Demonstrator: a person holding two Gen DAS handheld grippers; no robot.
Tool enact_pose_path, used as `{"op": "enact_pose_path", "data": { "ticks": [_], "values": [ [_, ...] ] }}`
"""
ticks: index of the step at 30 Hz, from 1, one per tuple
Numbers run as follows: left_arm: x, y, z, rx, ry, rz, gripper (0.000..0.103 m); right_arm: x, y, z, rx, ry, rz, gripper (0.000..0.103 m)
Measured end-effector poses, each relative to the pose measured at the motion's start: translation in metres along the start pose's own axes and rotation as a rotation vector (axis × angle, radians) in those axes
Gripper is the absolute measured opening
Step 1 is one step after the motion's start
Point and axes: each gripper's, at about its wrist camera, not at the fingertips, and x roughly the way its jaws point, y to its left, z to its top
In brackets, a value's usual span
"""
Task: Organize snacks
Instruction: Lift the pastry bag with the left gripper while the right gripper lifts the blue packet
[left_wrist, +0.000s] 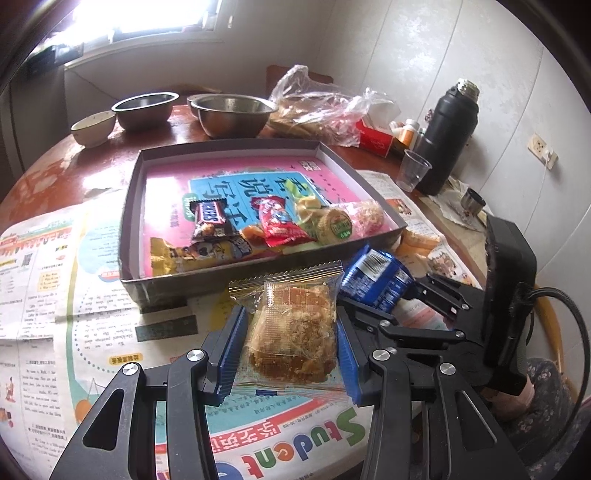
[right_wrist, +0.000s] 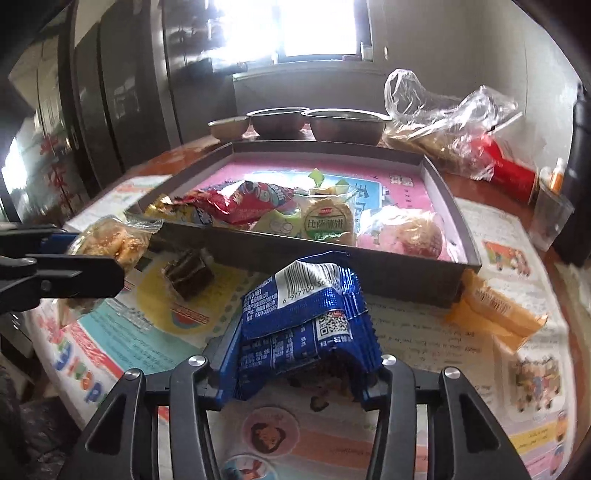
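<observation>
The snacks are partly sorted: several packets already lie in the shallow grey box (left_wrist: 133, 206) at the centre of the left wrist view, among them a Snickers bar (left_wrist: 210, 218), a red packet (left_wrist: 280, 225) and a round biscuit pack (left_wrist: 334, 227). I have two more in hand. My left claw (left_wrist: 291, 350) is pinching a clear-wrapped crumbly pastry (left_wrist: 295, 332), low in the middle of that frame, its blue pads (left_wrist: 231, 350) pressing the wrapper from both sides. My right claw (right_wrist: 299, 365) is pinching a blue foil packet (right_wrist: 306, 317), at the lower centre of the right wrist view; the foil is crumpled between the pads.

Both packets are held just in front of the near wall of the box, above the newspaper (left_wrist: 44, 266) that covers the bench (left_wrist: 55, 173). I judge the step to be the carrying of these two into the box. The next move, I think, needs a lift over the near wall, then a release on a free part of the pink lining. An orange packet (right_wrist: 495, 310) and a small dark wrapped piece (right_wrist: 188, 273) lie outside the box and wait for later.
</observation>
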Motion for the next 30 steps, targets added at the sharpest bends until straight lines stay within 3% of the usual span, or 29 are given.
{"op": "enact_pose_path", "data": {
  "ticks": [9,30],
  "values": [
    [-0.01,0.011,0.01,-0.028,-0.045,0.014,0.048,-0.019,-0.01,0.012,0.061,-0.051,0.036,0.048],
    [-0.005,0.021,0.043,-0.057,-0.107,0.017,0.048,-0.033,-0.019,0.059,0.089,-0.157,0.03,0.048]
  ]
}}
